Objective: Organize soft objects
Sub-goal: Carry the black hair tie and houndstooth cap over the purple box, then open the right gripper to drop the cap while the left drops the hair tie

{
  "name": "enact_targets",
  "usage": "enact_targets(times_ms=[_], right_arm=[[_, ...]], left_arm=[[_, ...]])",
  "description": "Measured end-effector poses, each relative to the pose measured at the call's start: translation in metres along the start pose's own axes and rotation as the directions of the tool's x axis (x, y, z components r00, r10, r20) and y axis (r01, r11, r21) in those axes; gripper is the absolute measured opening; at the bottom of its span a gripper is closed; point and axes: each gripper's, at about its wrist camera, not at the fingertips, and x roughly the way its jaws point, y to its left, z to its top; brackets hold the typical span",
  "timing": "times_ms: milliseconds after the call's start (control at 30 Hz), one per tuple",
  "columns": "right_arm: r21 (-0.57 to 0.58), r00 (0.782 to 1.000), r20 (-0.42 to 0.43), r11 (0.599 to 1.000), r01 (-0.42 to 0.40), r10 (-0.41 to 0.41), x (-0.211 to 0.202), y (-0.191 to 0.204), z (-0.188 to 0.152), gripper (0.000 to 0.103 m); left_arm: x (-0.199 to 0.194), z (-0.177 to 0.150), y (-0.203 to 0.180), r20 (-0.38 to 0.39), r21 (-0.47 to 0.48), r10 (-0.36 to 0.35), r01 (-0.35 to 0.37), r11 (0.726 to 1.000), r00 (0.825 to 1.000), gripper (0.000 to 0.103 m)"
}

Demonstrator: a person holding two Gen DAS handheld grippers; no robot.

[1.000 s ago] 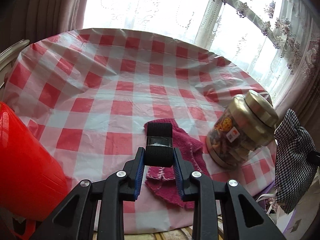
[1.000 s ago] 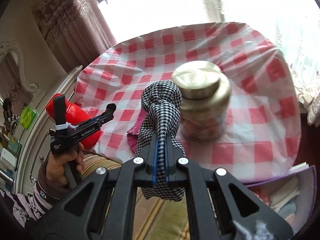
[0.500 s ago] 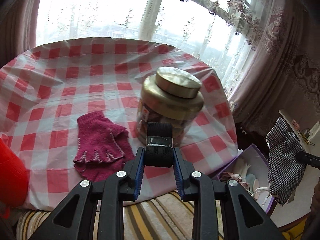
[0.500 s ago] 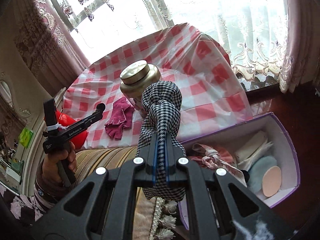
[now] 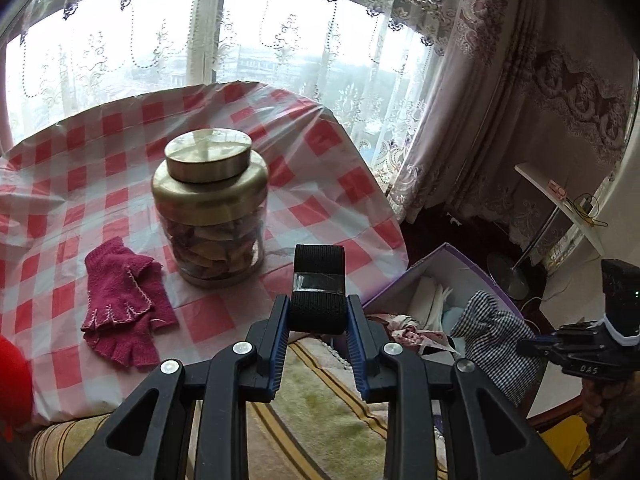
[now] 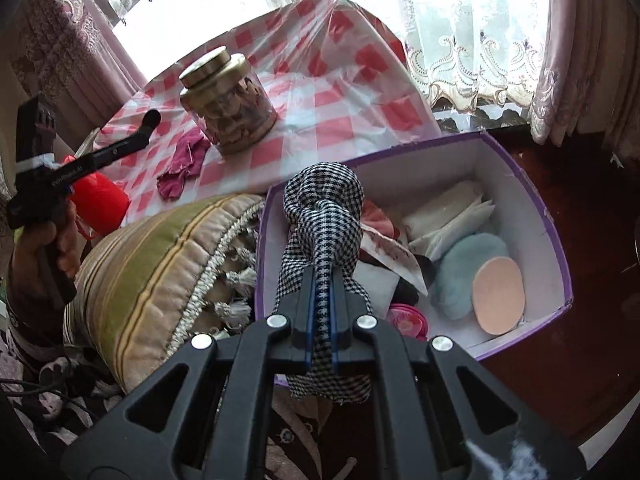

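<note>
So the whole drop comes down to one thing: the purple box [image 6: 536, 216] sits right under and just past the right claw [image 6: 322, 300] in the right wrist view, filling the middle-right of the frame. That claw is pressed tight on the checkered cloth [image 6: 324, 216], which is knotted into a long bundle running straight out along the fingers, its knot hanging over the box's near-left corner. I'd say it's nearly in place to let go.

The left claw [image 5: 318, 334] is pinching a roll of black strap [image 5: 319, 280], standing upright between the pads, with a shiny clear band around its middle. In the left wrist view the box [image 5: 436, 258] is lower right of it, past the table [image 5: 328, 136] edge, so the right hand is clearly the nearer one.

Still out on the table: the pink gloves [image 5: 128, 300], lower left of the jar [image 5: 212, 208], touching nothing else.

Writing: the right claw's handle, seen at the right edge of the left view, shows what looks like "DAS". The white print on the left claw's arm is too small to read. The jar shows no label.
</note>
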Motion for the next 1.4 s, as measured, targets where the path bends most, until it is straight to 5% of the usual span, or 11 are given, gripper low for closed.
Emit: enact_targets(times_ms=[433, 767, 867, 967, 1000, 1267, 1400], right_arm=[[-0.058, 0.988, -0.149, 0.997, -0.047, 0.038, 0.082, -0.022, -0.022, 0.008], [-0.178, 0.937, -0.272, 0.969, 0.172, -0.217, 0.141, -0.032, -0.029, 0.011], [-0.15, 0.941, -0.275, 0.976, 0.16, -0.196, 0.138, -0.037, -0.03, 0.023], [-0.077, 0.954, -0.263, 0.989, 0.127, -0.143, 0.122, -0.048, -0.029, 0.072], [-0.06, 0.958, -0.251, 0.99, 0.129, -0.14, 0.116, -0.051, -0.029, 0.076], [0.058, 0.988, -0.124, 0.993, 0.101, -0.093, 0.045, -0.074, -0.032, 0.076], [0.093, 0.999, -0.052, 0.995, 0.016, -0.011, 0.014, -0.075, -0.029, 0.076]], left_arm=[[0.032, -0.004, -0.067, -0.103, 0.114, -0.063, 0.074, 0.991, 0.993, 0.029], [0.064, -0.002, -0.089, -0.169, 0.142, -0.087, 0.111, 0.984, 0.982, 0.029], [0.075, 0.002, -0.092, -0.188, 0.145, -0.087, 0.115, 0.983, 0.978, 0.029], [0.087, 0.009, -0.098, -0.202, 0.158, -0.1, 0.133, 0.978, 0.974, 0.029], [0.093, 0.012, -0.102, -0.206, 0.168, -0.104, 0.14, 0.976, 0.973, 0.029], [0.141, 0.028, -0.14, -0.257, 0.258, -0.134, 0.202, 0.945, 0.957, 0.029], [0.165, 0.031, -0.156, -0.286, 0.299, -0.15, 0.236, 0.925, 0.947, 0.033]])
